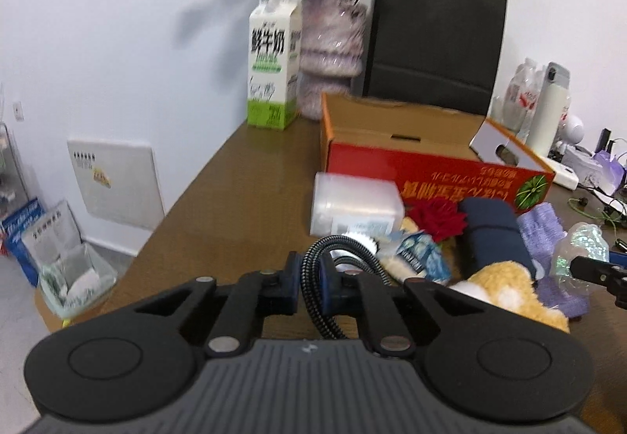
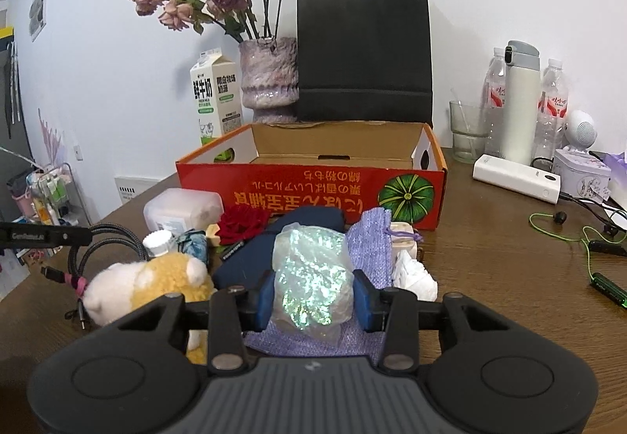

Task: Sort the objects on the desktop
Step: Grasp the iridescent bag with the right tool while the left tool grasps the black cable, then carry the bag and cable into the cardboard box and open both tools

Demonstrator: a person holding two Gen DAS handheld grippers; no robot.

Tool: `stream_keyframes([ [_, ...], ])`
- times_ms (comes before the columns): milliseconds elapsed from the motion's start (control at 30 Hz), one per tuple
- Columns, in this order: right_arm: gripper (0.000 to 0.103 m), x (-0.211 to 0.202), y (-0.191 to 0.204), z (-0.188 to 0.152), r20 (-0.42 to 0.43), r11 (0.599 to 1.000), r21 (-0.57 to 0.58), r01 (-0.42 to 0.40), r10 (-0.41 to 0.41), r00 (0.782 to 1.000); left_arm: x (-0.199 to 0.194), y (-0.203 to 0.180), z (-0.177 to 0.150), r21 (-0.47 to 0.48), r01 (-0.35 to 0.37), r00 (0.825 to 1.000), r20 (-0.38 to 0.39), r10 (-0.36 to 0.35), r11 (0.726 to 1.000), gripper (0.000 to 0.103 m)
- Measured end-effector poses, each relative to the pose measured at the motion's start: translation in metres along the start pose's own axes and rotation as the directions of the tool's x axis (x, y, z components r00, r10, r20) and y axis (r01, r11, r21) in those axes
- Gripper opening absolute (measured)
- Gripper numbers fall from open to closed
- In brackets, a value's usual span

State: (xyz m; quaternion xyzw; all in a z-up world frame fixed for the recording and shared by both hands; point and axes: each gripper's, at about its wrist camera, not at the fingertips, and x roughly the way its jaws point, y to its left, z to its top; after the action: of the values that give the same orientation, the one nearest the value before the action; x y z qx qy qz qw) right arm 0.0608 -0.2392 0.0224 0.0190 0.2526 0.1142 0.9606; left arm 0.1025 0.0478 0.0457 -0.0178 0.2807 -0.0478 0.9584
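An open red cardboard box [image 2: 313, 191] [image 1: 431, 167] stands mid-table, behind a pile: clear plastic container [image 1: 354, 205], red fabric rose [image 1: 439, 218], navy pouch [image 1: 493, 234], lilac knit bag [image 2: 370, 242], plush toy [image 2: 153, 281] [image 1: 505, 289]. My left gripper [image 1: 311, 283] is shut on a black braided cable [image 1: 313, 297] at the pile's left edge. My right gripper [image 2: 311, 299] is shut on a clear bag of iridescent flakes [image 2: 309, 277], above the lilac bag; it also shows in the left wrist view [image 1: 584, 250].
Behind the box stand a milk carton [image 2: 213, 97], a vase of dried roses [image 2: 268, 81] and a black paper bag [image 2: 364, 54]. At right are bottles, a white flask [image 2: 519, 101], a glass [image 2: 466, 136], a power bank [image 2: 515, 179] and green earphones [image 2: 588, 238]. The table's left edge drops to the floor.
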Motion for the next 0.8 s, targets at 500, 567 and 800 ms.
stream_keyframes([
  [500, 0.039, -0.002, 0.001, 0.015, 0.026, 0.999, 0.009, -0.051, 0.051, 0.998, -0.024, -0.037, 0.024, 0.148, 0.001, 0.980, 0.198, -0.030, 0.989, 0.006],
  [567, 0.039, -0.002, -0.001, 0.024, 0.039, 0.998, 0.016, -0.061, 0.061, 0.997, -0.024, -0.043, 0.032, 0.159, 0.013, 0.975, 0.219, -0.048, 0.987, 0.006],
  [800, 0.039, 0.008, -0.005, 0.081, 0.132, 0.997, 0.003, -0.076, 0.075, 0.988, -0.018, -0.077, 0.087, 0.202, 0.057, 0.934, 0.335, -0.124, 0.978, 0.006],
])
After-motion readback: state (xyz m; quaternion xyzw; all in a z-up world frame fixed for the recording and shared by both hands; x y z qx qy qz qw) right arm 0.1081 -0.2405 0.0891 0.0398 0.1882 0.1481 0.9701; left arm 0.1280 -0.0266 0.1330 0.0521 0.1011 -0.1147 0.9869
